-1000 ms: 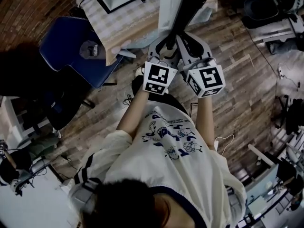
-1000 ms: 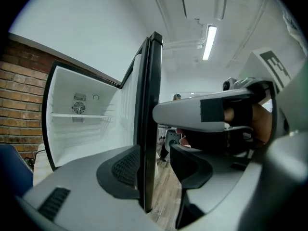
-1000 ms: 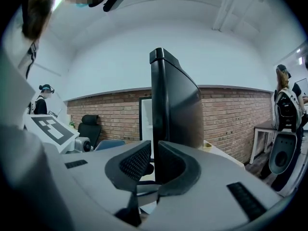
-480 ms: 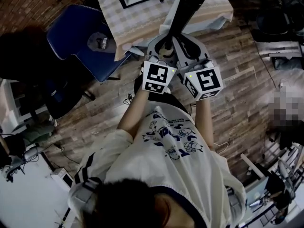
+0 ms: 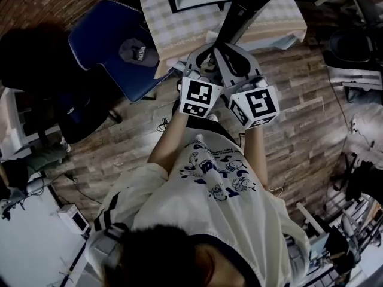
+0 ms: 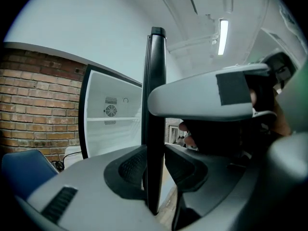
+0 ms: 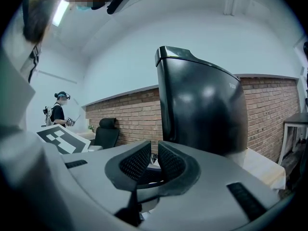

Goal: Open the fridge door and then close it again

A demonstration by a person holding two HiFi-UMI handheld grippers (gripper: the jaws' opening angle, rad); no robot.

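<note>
The black fridge door (image 5: 245,5) stands open, and I see it edge-on (image 6: 155,105) in the left gripper view, in front of the white fridge interior (image 6: 113,124). My left gripper (image 6: 155,170) straddles that edge. Its jaws are closing, and both pads look pressed on the door. In the head view the left gripper (image 5: 206,55) and right gripper (image 5: 230,55) sit side by side at the door's free edge. The right gripper (image 7: 154,165) has its pads nearly together with nothing between them. It is beside the door's glossy outer face (image 7: 202,105).
A blue chair (image 5: 114,52) and a table with a checked cloth (image 5: 173,28) stand left of the fridge on the wooden floor. A brick wall (image 7: 130,114), a black office chair (image 7: 107,131) and a distant person (image 7: 60,109) show in the right gripper view.
In the head view both grippers stay together at the door's edge while the door, chair and table slide to the right, and the door's tilt changes.
</note>
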